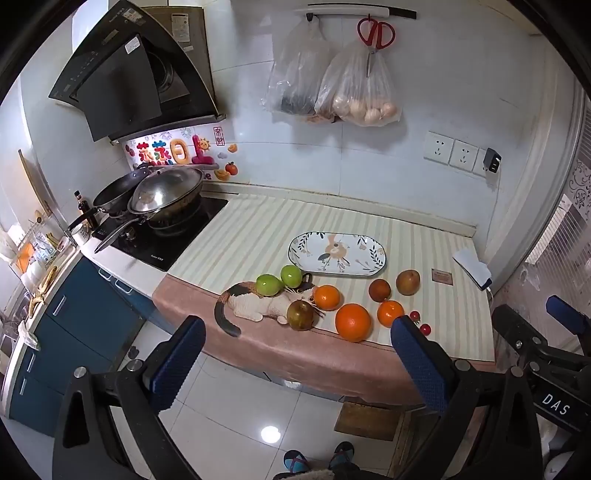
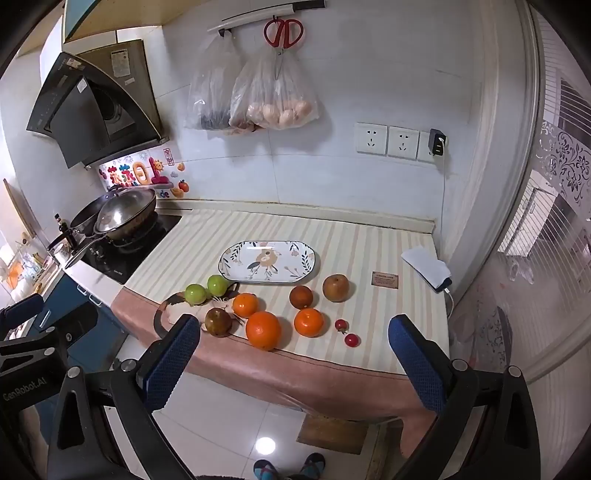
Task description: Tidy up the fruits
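Observation:
A floral oval plate lies empty on the striped counter cloth. In front of it lie two green apples, a big orange, smaller oranges, brown pears, a dark fruit and two cherry tomatoes. My left gripper and right gripper are both open and empty, held off the counter's front edge above the floor.
A cat-printed mat lies under the left fruits. A stove with pans stands at the left. A power bank with cable lies at the counter's right end. Bags and scissors hang on the wall.

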A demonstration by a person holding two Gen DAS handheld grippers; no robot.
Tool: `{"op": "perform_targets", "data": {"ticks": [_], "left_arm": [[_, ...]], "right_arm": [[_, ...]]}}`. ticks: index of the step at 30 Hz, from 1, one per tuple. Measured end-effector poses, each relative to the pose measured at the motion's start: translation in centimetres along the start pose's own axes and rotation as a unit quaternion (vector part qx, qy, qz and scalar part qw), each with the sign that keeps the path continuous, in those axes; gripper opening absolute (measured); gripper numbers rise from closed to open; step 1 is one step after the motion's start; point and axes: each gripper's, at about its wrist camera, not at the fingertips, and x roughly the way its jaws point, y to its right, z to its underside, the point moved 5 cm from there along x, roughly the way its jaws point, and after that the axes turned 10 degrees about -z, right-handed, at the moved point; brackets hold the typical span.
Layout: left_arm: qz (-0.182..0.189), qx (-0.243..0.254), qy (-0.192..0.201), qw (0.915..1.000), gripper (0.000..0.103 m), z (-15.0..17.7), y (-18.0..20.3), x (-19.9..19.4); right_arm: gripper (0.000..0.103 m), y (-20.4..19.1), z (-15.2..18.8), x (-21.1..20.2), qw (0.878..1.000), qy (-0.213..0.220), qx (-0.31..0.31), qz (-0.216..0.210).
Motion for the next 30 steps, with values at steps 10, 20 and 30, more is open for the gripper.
{"op": "perform_targets", "data": {"ticks": [10,20,30], "left_arm": [[-0.003,0.002,0.0,1.0,0.103,-0.01,0.0,0.01],[-0.003,0.003,0.0,1.0,0.103,-0.03,-0.01,0.04],[-0.002,0.003,0.0,1.0,0.103,-0.03,0.01,0.04]], "right_arm": [[0.103,0.19,0.15,-0.09,1.0,0.004,0.003,-0.003],[0.103,-0.54,0.12,0.08,1.0,0.004,0.005,-0.005],[0.103,-0.35,0.15,0.08,1.0,0.006,0.006,-0.007]]}}
